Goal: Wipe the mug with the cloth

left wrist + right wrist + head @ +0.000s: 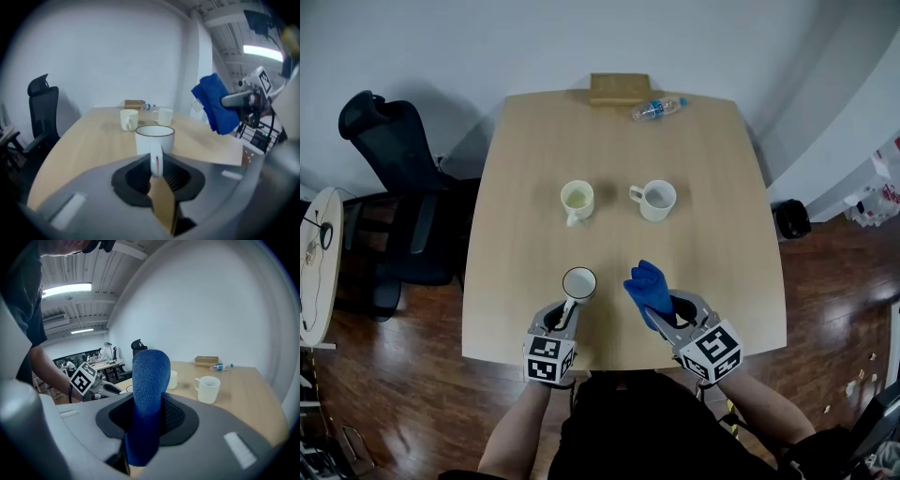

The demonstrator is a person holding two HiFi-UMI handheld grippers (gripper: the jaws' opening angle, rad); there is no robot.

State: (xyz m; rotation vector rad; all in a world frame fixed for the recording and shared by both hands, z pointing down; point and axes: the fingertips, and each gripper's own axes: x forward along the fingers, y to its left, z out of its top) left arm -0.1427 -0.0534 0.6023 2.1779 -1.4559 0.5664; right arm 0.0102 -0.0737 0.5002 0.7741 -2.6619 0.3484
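The left gripper had its fingers clenched on the handle of the white mug, whose cup stood just beyond the fingertips over the near edge of the worktop. The mug looked rigid, glazed, slippery and breakable, and likely to pivot on so thin a hold. The right gripper grasped the blue cloth, soft and light, bunched between its fingers with a plump free end beyond them, probably the best part for wiping.

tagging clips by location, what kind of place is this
Probably an office: a wooden table, a black swivel chair beside it, and more desks under strip lights in the background.
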